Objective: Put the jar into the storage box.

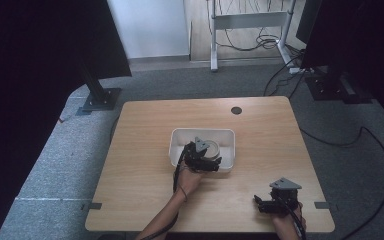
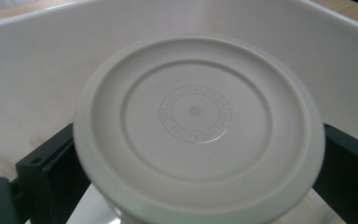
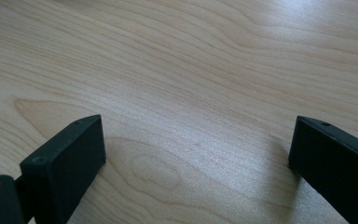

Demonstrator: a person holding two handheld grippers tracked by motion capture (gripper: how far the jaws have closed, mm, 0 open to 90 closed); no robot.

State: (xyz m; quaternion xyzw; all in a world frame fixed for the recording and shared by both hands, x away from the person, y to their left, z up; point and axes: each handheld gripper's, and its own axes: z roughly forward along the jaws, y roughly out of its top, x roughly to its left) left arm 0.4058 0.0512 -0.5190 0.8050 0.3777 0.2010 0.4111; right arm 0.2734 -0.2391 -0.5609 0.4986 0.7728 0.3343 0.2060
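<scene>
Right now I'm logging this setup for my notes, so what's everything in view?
Table: one, light wood, centre, with a dark round hole near its far edge.
Tray: one, white, rectangular, mid-table.
Round lid: one, off-white, embossed ring at centre, inside the tray, between the left gripper's jaws.
Stands and cables: dark, on the grey floor beyond the table.
Left gripper: one, black, at the tray's near side.
Right gripper: one, black, jaws apart over bare wood, near right edge.
</scene>
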